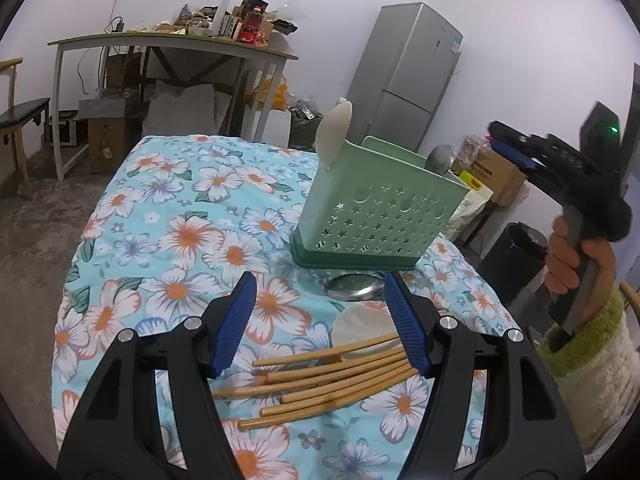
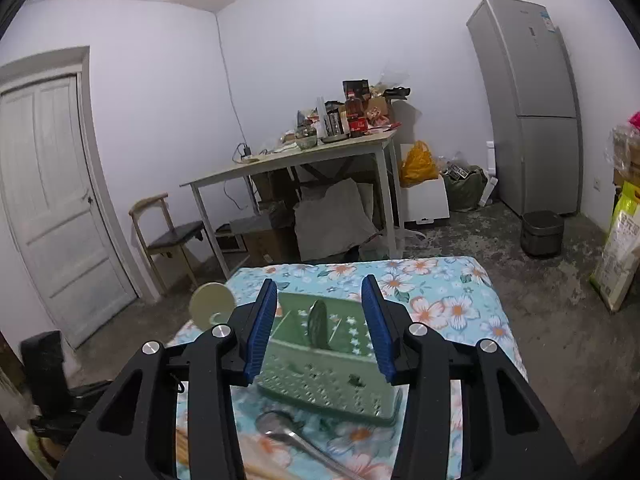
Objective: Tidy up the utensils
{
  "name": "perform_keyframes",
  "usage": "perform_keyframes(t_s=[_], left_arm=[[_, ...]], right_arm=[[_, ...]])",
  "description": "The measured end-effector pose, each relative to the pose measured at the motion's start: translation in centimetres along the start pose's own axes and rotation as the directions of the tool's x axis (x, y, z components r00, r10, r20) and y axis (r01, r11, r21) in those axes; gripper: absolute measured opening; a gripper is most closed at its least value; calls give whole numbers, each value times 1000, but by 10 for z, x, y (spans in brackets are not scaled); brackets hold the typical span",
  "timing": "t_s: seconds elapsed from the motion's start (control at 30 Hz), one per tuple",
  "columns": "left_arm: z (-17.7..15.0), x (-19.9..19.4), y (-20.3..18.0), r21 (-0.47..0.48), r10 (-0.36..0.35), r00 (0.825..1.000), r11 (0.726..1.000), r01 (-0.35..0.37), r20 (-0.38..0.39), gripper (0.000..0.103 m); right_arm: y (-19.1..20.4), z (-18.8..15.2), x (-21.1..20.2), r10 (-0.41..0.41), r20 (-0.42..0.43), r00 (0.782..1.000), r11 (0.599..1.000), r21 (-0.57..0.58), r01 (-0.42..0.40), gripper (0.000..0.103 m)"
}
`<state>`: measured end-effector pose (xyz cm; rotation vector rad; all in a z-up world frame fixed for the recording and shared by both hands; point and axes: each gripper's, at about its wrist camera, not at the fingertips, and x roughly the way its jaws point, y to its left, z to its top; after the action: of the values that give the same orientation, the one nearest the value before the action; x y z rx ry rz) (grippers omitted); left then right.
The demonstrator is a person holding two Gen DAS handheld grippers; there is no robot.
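A pale green perforated utensil holder [image 1: 380, 208] [image 2: 320, 364] stands on the floral tablecloth [image 1: 180, 208]. A white spoon [image 1: 334, 132] [image 2: 212, 304] and a metal spoon [image 1: 440, 158] [image 2: 318, 324] stand upright in it. Several wooden chopsticks [image 1: 332, 380] lie in a loose bundle below my left gripper [image 1: 318, 282], whose jaws stand wide, touching nothing. Beyond the chopsticks lie a white spoon [image 1: 360, 326] and a metal spoon [image 1: 354, 286] [image 2: 280, 426]. My right gripper [image 2: 320, 284] hovers over the holder, jaws apart, with the upright metal spoon below and untouched. A hand [image 1: 572, 264] holds it.
The table's edges fall away left, right and far. Behind are a cluttered white desk [image 2: 304, 156], a grey fridge [image 1: 404, 76] [image 2: 528, 104], a wooden chair [image 2: 168, 232], cardboard boxes [image 1: 108, 144], a dark bin [image 1: 516, 256] and a rice cooker [image 2: 542, 232] on the concrete floor.
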<state>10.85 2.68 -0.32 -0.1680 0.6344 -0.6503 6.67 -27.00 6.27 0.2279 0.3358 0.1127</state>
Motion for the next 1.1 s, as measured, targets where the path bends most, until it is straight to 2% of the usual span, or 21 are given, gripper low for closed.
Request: perform_keyframes(t_s=[0.1,0.23,0.33,0.5,0.57,0.7,0.8,0.9,0.97,1.07,1.1], left_arm=[[2,6,-1,-9,-24,1000,1000,24,-12,63],[7,21,-2,-23,-69,996,997,68,-62,61],[7,42,-1,-31,-83,987,996,80,-134,45],[-4,75,7,-43,-54,966,998,44,-252,32],[-11,80,11,-72,-71,958,996,53,-278,30],[-14,78,16,-131,-117,954,988,84,-275,30],[-5,80,18,-187,-153,955,976,107,-254,30],[5,89,19,-270,-221,941,951,151,-254,33],[8,103,23,-367,-281,921,914,172,-269,34],[4,121,35,-514,-362,889,839,179,-280,34],[0,128,41,-578,-401,873,796,182,-278,34]], right_arm=[[7,-11,-11,16,-18,1000,1000,16,-16,44],[15,-40,-16,67,-99,993,996,68,-61,44],[22,-71,-13,123,-190,974,988,119,-101,44],[30,-111,-6,191,-281,940,973,183,-143,44],[29,-121,-4,208,-299,931,967,203,-151,44],[22,-129,1,238,-307,922,955,247,-165,44],[15,-130,8,259,-309,915,943,286,-170,44],[8,-136,12,262,-314,913,938,306,-165,44],[5,-138,10,265,-309,914,935,312,-166,44],[1,-138,5,259,-293,920,935,315,-163,44],[-1,-138,2,259,-284,923,934,319,-164,44]])
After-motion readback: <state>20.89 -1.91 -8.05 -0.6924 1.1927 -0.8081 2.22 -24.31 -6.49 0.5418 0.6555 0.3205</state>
